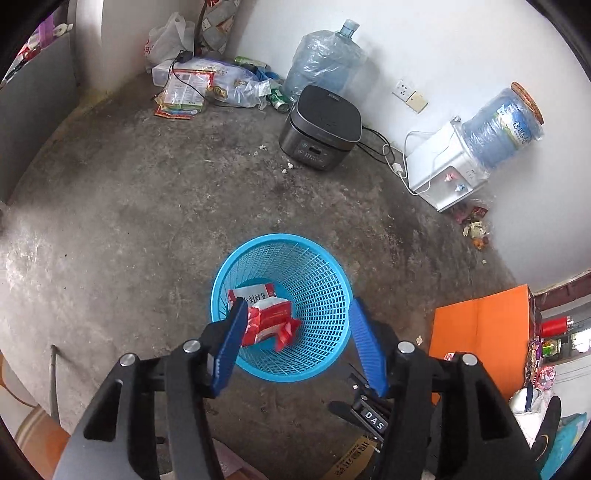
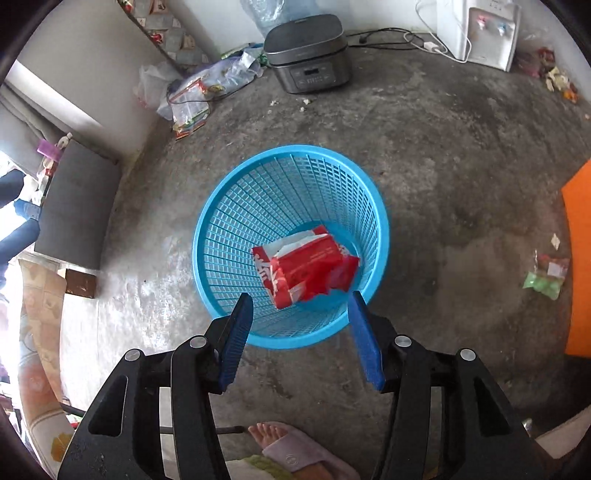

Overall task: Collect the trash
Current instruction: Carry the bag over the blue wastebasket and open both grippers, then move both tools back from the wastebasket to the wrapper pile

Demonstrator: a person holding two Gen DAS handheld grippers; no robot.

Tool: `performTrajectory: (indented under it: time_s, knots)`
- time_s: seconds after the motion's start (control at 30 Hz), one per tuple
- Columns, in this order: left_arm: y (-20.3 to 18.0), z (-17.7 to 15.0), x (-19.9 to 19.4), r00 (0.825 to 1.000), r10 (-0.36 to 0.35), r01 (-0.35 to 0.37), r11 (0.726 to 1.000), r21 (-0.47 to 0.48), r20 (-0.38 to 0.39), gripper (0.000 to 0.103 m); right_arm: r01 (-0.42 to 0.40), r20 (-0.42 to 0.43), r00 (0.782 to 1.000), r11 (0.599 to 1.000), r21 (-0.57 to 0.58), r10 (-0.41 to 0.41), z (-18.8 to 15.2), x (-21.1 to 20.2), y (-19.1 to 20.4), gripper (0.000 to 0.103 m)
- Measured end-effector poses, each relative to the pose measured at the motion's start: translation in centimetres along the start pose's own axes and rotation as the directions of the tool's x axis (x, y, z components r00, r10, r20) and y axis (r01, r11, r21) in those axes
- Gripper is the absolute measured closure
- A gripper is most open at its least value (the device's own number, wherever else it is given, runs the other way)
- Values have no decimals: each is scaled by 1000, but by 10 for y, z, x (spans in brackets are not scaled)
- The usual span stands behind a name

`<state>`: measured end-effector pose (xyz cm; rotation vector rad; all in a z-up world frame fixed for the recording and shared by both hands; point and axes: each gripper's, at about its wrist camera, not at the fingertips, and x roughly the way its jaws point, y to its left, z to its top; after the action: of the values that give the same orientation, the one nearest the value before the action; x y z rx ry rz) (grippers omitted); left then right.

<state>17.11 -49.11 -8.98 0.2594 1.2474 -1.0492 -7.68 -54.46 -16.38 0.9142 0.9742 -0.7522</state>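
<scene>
A blue mesh waste basket (image 1: 325, 280) (image 2: 236, 206) stands on the concrete floor. Red and white wrappers (image 1: 266, 314) (image 2: 306, 266) lie at its bottom. My left gripper (image 1: 297, 306) hangs open above the basket's near rim, nothing between its blue fingers (image 1: 231, 343). My right gripper (image 2: 301, 299) is also open over the near rim, its fingers (image 2: 364, 339) apart and clear of the wrappers. More litter lies on the floor: small wrappers by the wall (image 1: 474, 225) (image 2: 557, 79) and a green and red packet (image 2: 546, 275).
A dark rice cooker (image 1: 319, 129) (image 2: 308, 53), a white water dispenser (image 1: 447, 166) (image 2: 480, 29) with cables, and a pile of bags (image 1: 207, 85) (image 2: 192, 96) line the far wall. An orange board (image 1: 480, 328) (image 2: 578, 258) is at right. A person's sandalled foot (image 2: 291, 446) is below.
</scene>
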Motion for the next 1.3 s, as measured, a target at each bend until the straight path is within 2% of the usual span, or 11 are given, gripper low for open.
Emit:
performTrajectory:
  time_s: [0.1, 0.23, 0.37, 0.5, 0.6, 0.7, 0.8, 0.9, 1.0, 1.1, 1.3]
  knots:
    - [2, -5, -23, 999, -1, 1, 1000, 9, 46, 44, -6, 34, 999, 1000, -25, 6, -1, -12, 11, 52]
    - [4, -15, -67, 992, -33, 28, 999, 41, 122, 40, -8, 118, 993, 993, -115, 22, 0, -40, 43, 51]
    - [7, -29, -124, 973, -75, 58, 995, 86, 216, 35, -19, 234, 970, 980, -197, 65, -6, -81, 73, 44]
    - [13, -52, -186, 942, -104, 65, 989, 131, 319, 26, -2, 366, 924, 956, -293, 113, -17, -127, 101, 30]
    - [22, -74, -229, 921, -108, 53, 986, 156, 375, 24, 26, 457, 876, 932, -362, 154, -31, -156, 121, 19]
    - [37, -101, -271, 896, -80, 18, 989, 146, 436, 24, 52, 521, 826, 891, -450, 216, -48, -178, 141, 12]
    - [53, -128, -307, 865, -34, -24, 994, 108, 501, 21, 74, 534, 801, 842, -534, 269, -64, -190, 160, 10]
    - [67, -156, -337, 831, 12, -59, 996, 67, 556, 18, 64, 514, 797, 801, -595, 319, -78, -198, 175, 10]
    - [85, -182, -363, 801, 49, -73, 997, 17, 597, 12, 46, 506, 788, 785, -617, 352, -89, -207, 187, 10]
    - [105, -202, -384, 782, 75, -64, 997, -40, 619, 9, 11, 482, 787, 772, -635, 385, -93, -210, 195, 10]
    - [133, -238, -412, 755, 129, -55, 989, -134, 643, 9, -67, 415, 791, 738, -672, 449, -108, -216, 210, 10]
